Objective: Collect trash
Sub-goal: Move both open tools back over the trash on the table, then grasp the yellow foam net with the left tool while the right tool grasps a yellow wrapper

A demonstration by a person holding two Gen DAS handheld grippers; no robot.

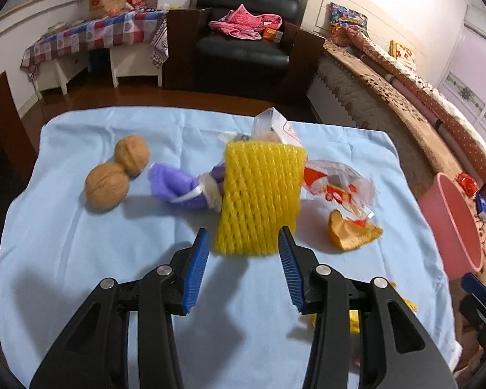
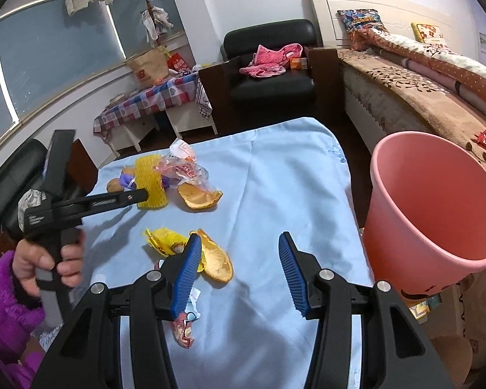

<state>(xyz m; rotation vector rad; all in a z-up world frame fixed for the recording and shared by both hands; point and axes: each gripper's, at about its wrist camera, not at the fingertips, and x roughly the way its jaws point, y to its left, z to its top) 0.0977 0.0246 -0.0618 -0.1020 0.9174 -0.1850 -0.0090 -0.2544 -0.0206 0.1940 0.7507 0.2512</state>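
Left wrist view: my left tongs (image 1: 243, 243) stand apart, empty, just short of the yellow net (image 1: 259, 197) at 12 o'clock on the desk (image 1: 64, 243). Wrappers (image 1: 337, 184), peel (image 1: 353, 230) and walnuts (image 1: 116, 175) all lie uncollected; what the net covers is hidden.

Right wrist view: my right tongs (image 2: 239, 249) are apart, empty, over peel (image 2: 217, 259) at 11. The bin (image 2: 431, 214) at 2 looks empty, though its bottom is cut off. I judge collecting barely begun.

Bright indoor light, soft shadows, heavy fisheye edge warp
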